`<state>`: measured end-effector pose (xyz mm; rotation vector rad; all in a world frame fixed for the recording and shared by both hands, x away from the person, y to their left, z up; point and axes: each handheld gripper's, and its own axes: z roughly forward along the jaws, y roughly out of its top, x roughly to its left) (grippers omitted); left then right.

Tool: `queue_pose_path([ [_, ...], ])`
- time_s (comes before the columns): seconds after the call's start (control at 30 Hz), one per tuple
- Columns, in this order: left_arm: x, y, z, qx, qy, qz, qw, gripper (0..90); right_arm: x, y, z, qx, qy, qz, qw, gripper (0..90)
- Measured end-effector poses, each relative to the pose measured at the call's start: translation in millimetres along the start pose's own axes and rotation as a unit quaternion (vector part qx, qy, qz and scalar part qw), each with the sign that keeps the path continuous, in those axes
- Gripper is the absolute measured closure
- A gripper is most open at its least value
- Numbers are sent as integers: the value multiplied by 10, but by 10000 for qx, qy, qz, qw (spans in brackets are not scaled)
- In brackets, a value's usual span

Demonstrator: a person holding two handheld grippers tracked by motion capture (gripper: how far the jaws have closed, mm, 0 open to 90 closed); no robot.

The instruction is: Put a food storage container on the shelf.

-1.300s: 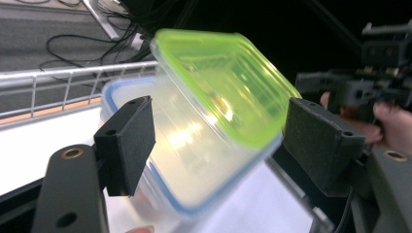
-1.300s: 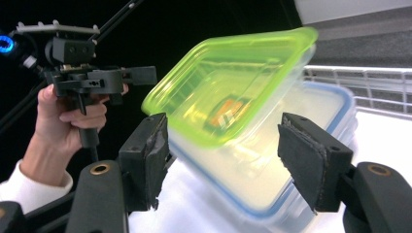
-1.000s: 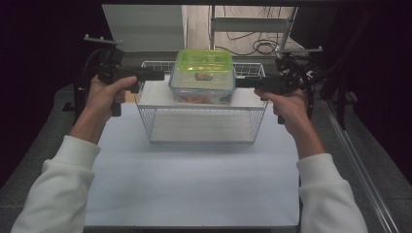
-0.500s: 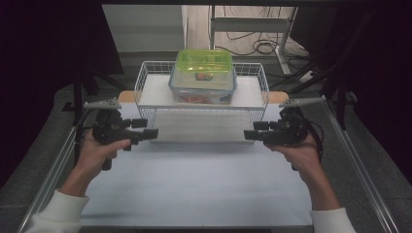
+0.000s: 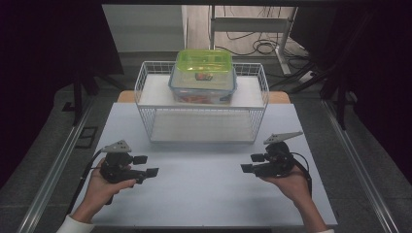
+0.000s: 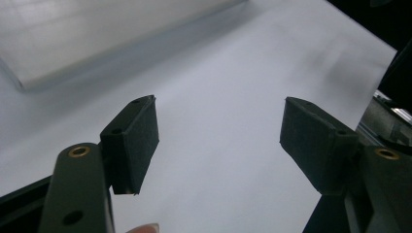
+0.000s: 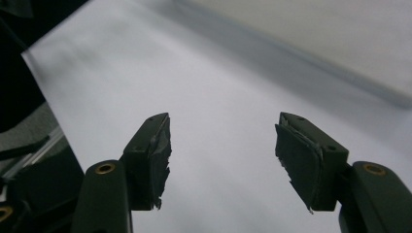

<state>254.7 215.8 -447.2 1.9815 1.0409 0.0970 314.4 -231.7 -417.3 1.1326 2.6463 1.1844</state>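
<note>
The left gripper (image 5: 145, 165) is being held low over the near part of the white table (image 5: 204, 194), its jaws spread apart with nothing between them. In the left gripper view, bare white tabletop is being framed between the two black pads (image 6: 136, 141), and a fingertip (image 6: 143, 227) is being shown at the bottom edge. The right gripper (image 5: 251, 163) is being held at about the same level, well apart from the left one, with its jaws released and empty too; in the right gripper view its pads (image 7: 303, 155) are being seen wide apart above plain tabletop. The two grippers are being pointed inward, toward each other.

Farther ahead of both grippers, roughly midway between them, a white wire basket (image 5: 145, 104) is being seen standing on the table. On top of the basket, beyond and above the grippers, a clear plastic box (image 5: 201, 85) with a green lid (image 5: 204, 60) is being carried, well apart from either gripper. Something coloured is being shown inside the box, too small to tell.
</note>
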Motion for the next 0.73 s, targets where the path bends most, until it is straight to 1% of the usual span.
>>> queue_pose_path([
  [0.07, 7, -44, 38, 125, 101, 41, 9999, 297, -19, -49, 67, 133, -26, 37, 9999, 376],
  [0.13, 11, -49, 47, 157, 179, 69, 9997, 296, -30, -66, 99, 196, -98, 30, 9998, 375],
  [0.2, 14, -41, 34, 90, 145, 17, 9999, 297, -35, -64, 96, 161, -99, 45, 9998, 375],
  [0.33, 24, -43, 24, 86, 183, 10, 9998, 296, -41, -66, 78, 124, -100, 48, 9999, 375],
  [0.43, 23, -38, 24, 43, 62, -44, 10000, 296, -50, -67, 70, 110, -104, 69, 9999, 373],
  [0.47, 21, -37, 25, 34, 61, -48, 10000, 296, -53, -70, 70, 105, -105, 49, 9999, 371],
  [0.5, 23, -38, 28, 32, 85, -44, 9999, 296, -55, -73, 73, 108, -111, 42, 9999, 368],
  [0.57, 22, -44, 33, 24, 199, -17, 9998, 296, -58, -79, 84, 133, -113, 46, 9998, 363],
  [0.73, 24, -56, 49, 17, 329, 45, 9994, 293, -67, -96, 114, 202, -109, 45, 9997, 339],
])
